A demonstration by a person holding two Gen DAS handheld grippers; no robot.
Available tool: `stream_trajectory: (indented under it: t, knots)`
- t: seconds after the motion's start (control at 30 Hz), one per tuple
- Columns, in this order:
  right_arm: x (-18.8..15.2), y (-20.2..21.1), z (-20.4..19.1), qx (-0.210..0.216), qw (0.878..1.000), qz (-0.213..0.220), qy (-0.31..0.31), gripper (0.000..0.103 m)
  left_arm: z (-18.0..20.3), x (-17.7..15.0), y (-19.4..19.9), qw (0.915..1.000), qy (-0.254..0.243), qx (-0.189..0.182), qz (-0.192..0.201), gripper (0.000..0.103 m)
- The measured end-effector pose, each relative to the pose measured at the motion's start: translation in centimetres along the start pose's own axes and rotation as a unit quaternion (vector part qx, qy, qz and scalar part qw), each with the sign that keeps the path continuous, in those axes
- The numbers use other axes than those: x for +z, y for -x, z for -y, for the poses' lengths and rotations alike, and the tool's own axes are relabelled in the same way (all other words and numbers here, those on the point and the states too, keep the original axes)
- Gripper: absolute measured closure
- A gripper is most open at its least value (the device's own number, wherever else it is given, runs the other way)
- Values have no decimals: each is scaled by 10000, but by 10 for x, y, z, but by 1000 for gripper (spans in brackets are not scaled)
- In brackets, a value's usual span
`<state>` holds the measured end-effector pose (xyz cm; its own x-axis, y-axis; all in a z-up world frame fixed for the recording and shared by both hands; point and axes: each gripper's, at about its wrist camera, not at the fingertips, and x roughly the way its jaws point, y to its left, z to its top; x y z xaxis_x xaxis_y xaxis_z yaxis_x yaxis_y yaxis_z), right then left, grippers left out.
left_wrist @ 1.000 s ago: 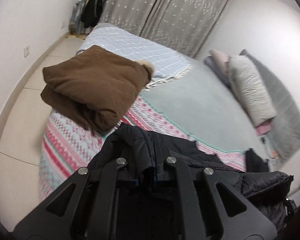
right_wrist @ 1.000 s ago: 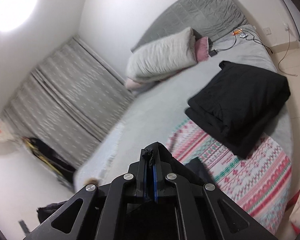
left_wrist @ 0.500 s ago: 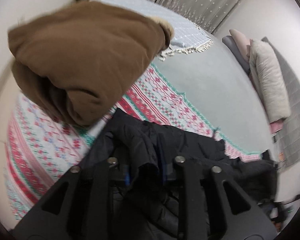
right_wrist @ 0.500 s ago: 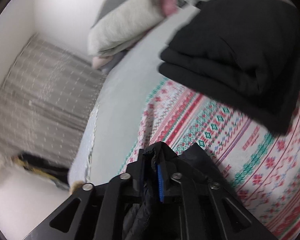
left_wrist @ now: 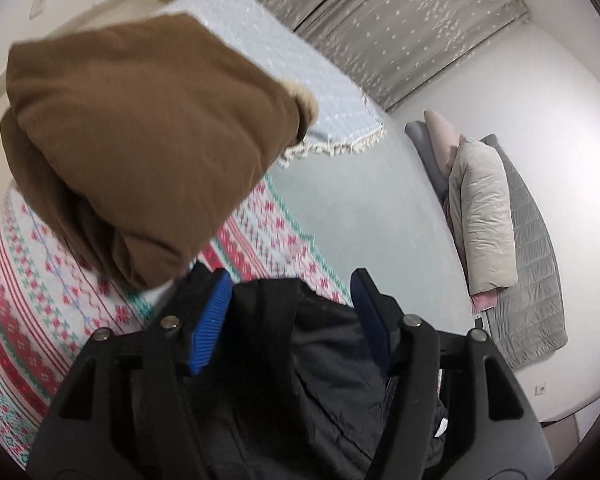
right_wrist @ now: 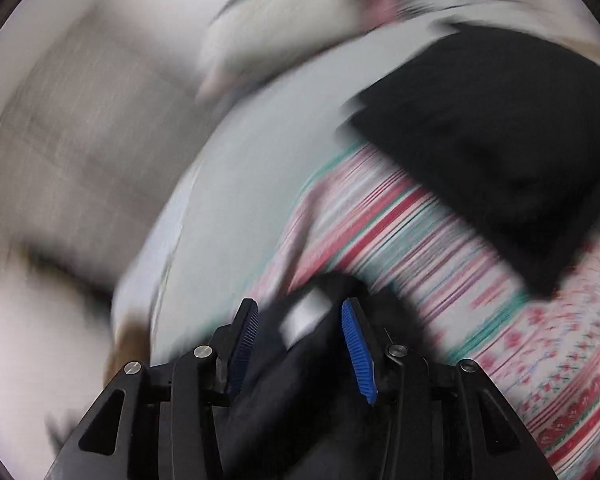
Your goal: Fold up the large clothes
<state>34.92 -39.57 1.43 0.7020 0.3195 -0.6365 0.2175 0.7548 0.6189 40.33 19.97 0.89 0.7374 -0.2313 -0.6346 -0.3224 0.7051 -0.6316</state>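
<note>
A black puffer jacket (left_wrist: 308, 360) lies bunched on the patterned blanket (left_wrist: 48, 280) on the bed. My left gripper (left_wrist: 290, 292) is open, its blue pads on either side of a fold of the jacket. My right gripper (right_wrist: 298, 312) is also open, with the jacket's black fabric (right_wrist: 300, 380) lying loose between its pads. The right wrist view is blurred by motion.
A folded brown coat (left_wrist: 140, 136) lies on the blanket just beyond my left gripper. A folded black garment (right_wrist: 496, 136) lies on the blanket (right_wrist: 420, 232) beyond my right gripper. Pillows (left_wrist: 484, 216) and a grey quilt (left_wrist: 536, 280) sit at the bed's head. Curtains (left_wrist: 388, 20) hang behind.
Both grippers have opened and let go of the black jacket, which now rests on the blanket. Both have dropped closer to the bed.
</note>
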Motion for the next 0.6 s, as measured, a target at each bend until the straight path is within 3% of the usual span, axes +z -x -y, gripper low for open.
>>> stream_trajectory:
  t: [0.07, 0.13, 0.17, 0.27, 0.37, 0.4, 0.47, 0.57, 0.6]
  knots:
    - [-23, -11, -30, 34, 9934, -561, 1003, 52, 6, -1, 2, 9999, -136, -29, 24, 40]
    - [-53, -17, -63, -292, 9737, -777, 2121, 52, 13, -4, 3, 9995, -313, -45, 6, 39]
    - [-61, -18, -72, -232, 9673, -843, 2382, 51, 18, -6, 3, 9991, -419, -48, -11, 39]
    - [-77, -5, -100, 396, 9517, -719, 2960, 51, 27, -10, 6, 9979, -646, -46, 24, 39]
    - [-88, 33, -124, 1440, 9316, -345, 3319, 52, 32, -13, 8, 9965, -839, -60, 17, 39]
    - [-97, 46, -132, 1880, 9157, -341, 3536, 50, 34, -15, 7, 9957, -925, -22, -12, 39]
    - [-118, 45, -146, 2097, 8903, -580, 4000, 44, 38, -20, 9, 9940, -1091, 41, -23, 39]
    - [-173, 9, -165, 1616, 8409, -1489, 4945, 43, 41, -25, 8, 9921, -1244, 144, -12, 39]
    - [-197, -9, -169, 1442, 8169, -1911, 5247, 43, 41, -25, 8, 9920, -1252, 152, -17, 39]
